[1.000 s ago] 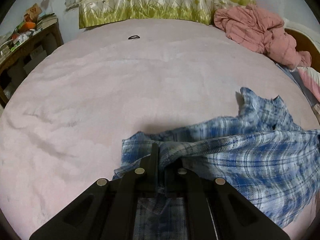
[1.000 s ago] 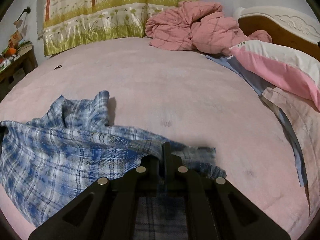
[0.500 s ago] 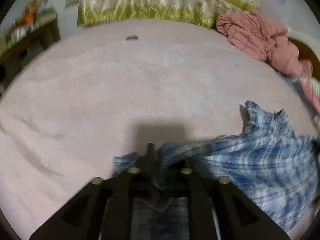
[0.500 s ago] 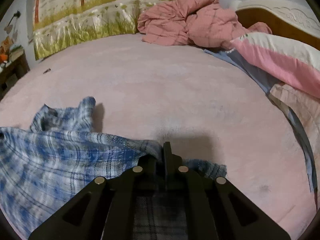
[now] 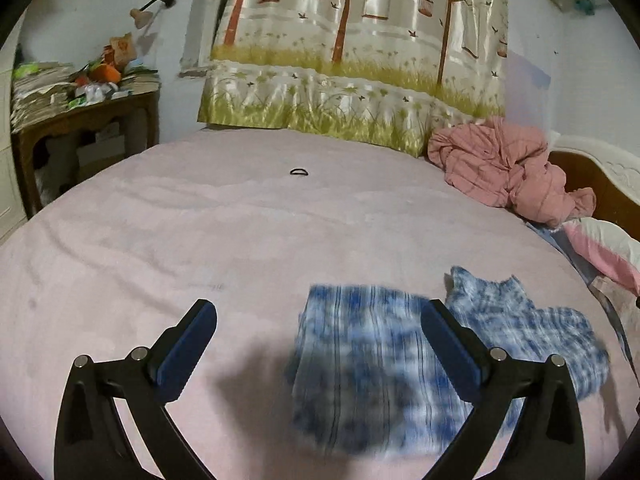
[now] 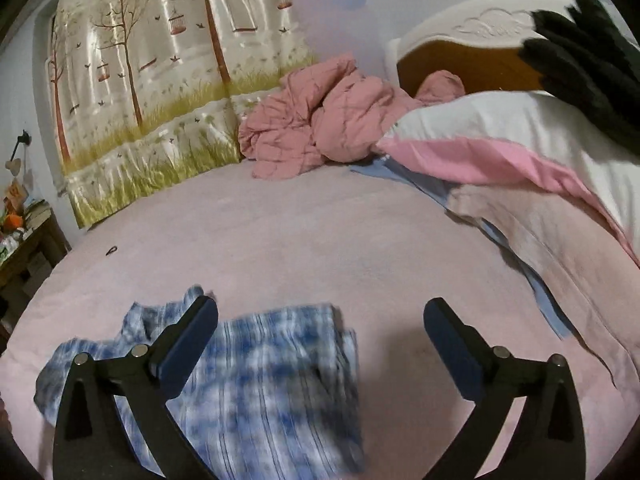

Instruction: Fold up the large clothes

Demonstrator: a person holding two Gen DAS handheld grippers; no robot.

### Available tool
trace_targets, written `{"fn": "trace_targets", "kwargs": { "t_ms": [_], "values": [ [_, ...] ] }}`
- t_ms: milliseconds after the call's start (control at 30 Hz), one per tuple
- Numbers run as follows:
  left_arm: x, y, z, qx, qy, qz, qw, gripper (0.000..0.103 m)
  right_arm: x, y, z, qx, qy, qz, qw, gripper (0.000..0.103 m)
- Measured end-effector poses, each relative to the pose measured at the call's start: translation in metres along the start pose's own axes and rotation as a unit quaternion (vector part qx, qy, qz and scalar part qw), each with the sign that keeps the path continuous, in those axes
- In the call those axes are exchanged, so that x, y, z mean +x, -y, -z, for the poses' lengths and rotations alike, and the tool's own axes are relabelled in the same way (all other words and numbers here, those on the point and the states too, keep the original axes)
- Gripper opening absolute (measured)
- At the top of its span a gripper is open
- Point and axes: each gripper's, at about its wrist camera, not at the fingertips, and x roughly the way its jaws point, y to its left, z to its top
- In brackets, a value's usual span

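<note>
The right tongs (image 6: 320,320), jaws just sprung wide, hang above the blurred blue plaid shirt (image 6: 256,392) on the pink bed (image 6: 320,240).

- 1 blue plaid shirt (image 5: 372,364)
- 1 crumpled pink quilt (image 5: 504,168)
- 1 black hair tie (image 5: 299,172)
- 1 pink-and-white pillow (image 6: 500,140)
- 1 tree-print curtain (image 5: 356,48)
- 1 wooden desk (image 5: 84,120)
- 1 wall lamp (image 5: 150,8)
- 2 grippers, each with 2 fingers (image 5: 188,344)

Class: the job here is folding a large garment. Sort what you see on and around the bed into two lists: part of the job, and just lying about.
Part of the job:
blue plaid shirt
left gripper, open
right gripper, open

Just lying about:
pink quilt
pillow
hair tie
cluttered side table
</note>
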Motion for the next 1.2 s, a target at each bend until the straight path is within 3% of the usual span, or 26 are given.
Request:
{"fn": "trace_targets", "kwargs": {
  "t_ms": [167,400,433,500,533,567,633,733,767,800,867,933,1033,1200],
  "values": [
    [-0.033,0.013,0.036,0.04,0.036,-0.034,0.998,0.103,-0.013,-0.001,0.038,0.003,-0.024,-0.008,1.0,0.102],
    [-0.041,0.045,0.05,0.055,0.03,0.005,0.998,0.101,-0.009,-0.028,0.062,-0.035,-0.049,-0.028,0.998,0.102],
    [-0.041,0.053,0.05,0.056,0.029,0.023,0.9977,0.096,-0.01,-0.034,0.062,-0.039,-0.051,-0.041,0.997,0.102],
    [-0.036,0.068,0.05,0.061,0.005,0.066,0.9959,0.068,-0.014,-0.047,0.062,-0.047,-0.052,-0.067,0.995,0.099],
    [-0.033,0.081,0.051,0.066,-0.012,0.091,0.9935,0.064,-0.016,-0.056,0.062,-0.054,-0.053,-0.083,0.994,0.097],
    [-0.031,0.09,0.052,0.069,-0.016,0.104,0.9921,0.058,-0.017,-0.064,0.062,-0.06,-0.056,-0.096,0.992,0.091],
    [-0.024,0.119,0.055,0.081,-0.023,0.13,0.9879,0.055,-0.013,-0.082,0.065,-0.066,-0.068,-0.132,0.987,0.078],
    [-0.011,0.163,0.061,0.097,-0.038,0.165,0.9807,0.042,0.011,-0.116,0.073,-0.073,-0.125,-0.188,0.972,0.042],
    [-0.004,0.174,0.063,0.096,-0.047,0.175,0.9787,0.038,0.019,-0.129,0.076,-0.074,-0.143,-0.201,0.966,0.022],
    [0.002,0.185,0.065,0.091,-0.058,0.186,0.9766,0.032,0.026,-0.138,0.078,-0.069,-0.158,-0.214,0.961,0.011],
    [0.02,0.201,0.072,0.069,-0.092,0.203,0.9723,0.02,0.039,-0.153,0.08,-0.049,-0.181,-0.237,0.953,0.007],
    [0.038,0.209,0.084,0.052,-0.131,0.208,0.9678,0.006,0.046,-0.162,0.081,-0.042,-0.193,-0.219,0.956,0.002],
    [0.059,0.213,0.109,0.036,-0.168,0.216,0.9611,0.005,0.059,-0.171,0.081,-0.046,-0.207,-0.221,0.952,0.001],
    [0.078,0.205,0.126,0.001,-0.195,0.214,0.9573,0.005,0.085,-0.192,0.102,-0.086,-0.269,-0.23,0.931,0.0]
  ]
}}
